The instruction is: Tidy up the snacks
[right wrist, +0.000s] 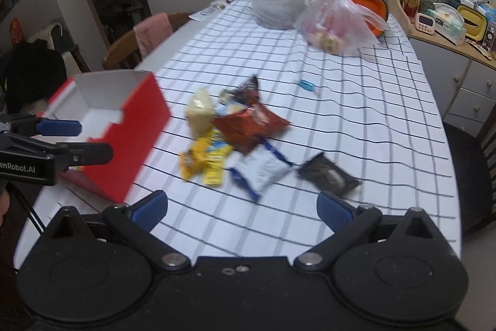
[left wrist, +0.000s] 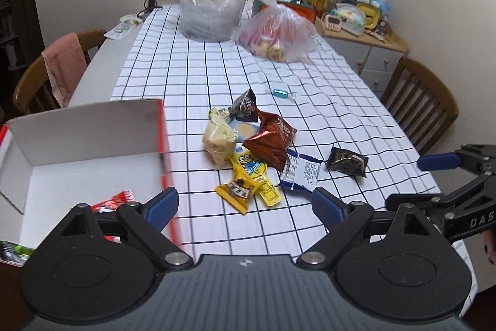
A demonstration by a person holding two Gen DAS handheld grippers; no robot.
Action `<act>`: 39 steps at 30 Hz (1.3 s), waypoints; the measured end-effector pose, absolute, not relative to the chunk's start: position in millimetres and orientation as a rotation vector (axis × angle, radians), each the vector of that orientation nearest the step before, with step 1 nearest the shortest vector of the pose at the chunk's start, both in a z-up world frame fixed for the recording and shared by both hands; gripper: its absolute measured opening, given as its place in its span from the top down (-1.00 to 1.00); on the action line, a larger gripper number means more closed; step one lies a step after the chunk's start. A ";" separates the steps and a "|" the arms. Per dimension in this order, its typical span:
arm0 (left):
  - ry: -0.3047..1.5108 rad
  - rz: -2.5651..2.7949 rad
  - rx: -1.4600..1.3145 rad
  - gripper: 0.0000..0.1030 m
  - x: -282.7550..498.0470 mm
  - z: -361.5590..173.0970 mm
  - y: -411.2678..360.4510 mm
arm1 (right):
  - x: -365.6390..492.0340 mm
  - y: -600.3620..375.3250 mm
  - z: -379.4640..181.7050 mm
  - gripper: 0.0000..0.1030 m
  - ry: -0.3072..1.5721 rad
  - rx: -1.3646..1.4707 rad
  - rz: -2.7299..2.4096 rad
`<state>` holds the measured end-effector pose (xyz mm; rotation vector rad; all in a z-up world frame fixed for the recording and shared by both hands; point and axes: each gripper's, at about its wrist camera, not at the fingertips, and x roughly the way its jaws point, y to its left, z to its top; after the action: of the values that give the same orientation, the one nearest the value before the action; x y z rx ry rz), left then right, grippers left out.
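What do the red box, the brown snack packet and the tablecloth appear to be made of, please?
The red box looks like cardboard: matte white inside, thin folded walls, glossy red outside. The brown snack packet seems to be metallised foil or plastic film, shiny and sharply crinkled. The tablecloth looks like thin fabric or vinyl, rippling in soft waves; which one is unclear.

The table [left wrist: 217, 58] is viewed down each claw from its near end; the snack pile [left wrist: 248, 151] ahead and the box [right wrist: 130, 126] are shared.
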<state>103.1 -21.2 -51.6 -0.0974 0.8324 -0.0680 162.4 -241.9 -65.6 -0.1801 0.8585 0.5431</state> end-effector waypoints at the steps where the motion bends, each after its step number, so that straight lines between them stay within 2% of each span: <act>1: 0.838 -0.057 -0.094 -0.81 107.2 -55.7 -27.2 | 168.4 -246.3 -68.8 -1.00 0.861 -0.195 0.548; 14: 0.866 -0.008 0.009 -0.81 153.3 -93.8 -67.1 | 233.7 -271.9 -112.8 -0.98 0.911 -0.335 0.669; 23: 0.923 0.047 -0.004 -0.80 177.7 -118.9 -62.4 | 269.5 -271.4 -142.9 -0.81 0.942 -0.391 0.688; 29: 0.975 0.081 -0.023 -0.72 193.1 -136.8 -56.6 | 281.3 -271.0 -154.0 -0.69 0.950 -0.406 0.713; 31: 1.001 0.088 -0.043 -0.47 198.8 -143.3 -52.5 | 284.5 -268.7 -158.1 -0.64 0.952 -0.423 0.727; 32: 1.017 0.092 -0.051 -0.42 201.9 -146.9 -50.6 | 285.9 -268.1 -159.7 -0.63 0.953 -0.429 0.735; 39: 1.083 0.086 -0.153 -0.39 212.3 -165.0 -32.3 | 292.7 -266.5 -167.8 -0.50 0.965 -0.430 0.756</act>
<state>212.3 -32.3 -165.0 -0.1527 1.0826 0.0856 292.7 -266.5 -167.8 -0.4305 0.9651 0.7561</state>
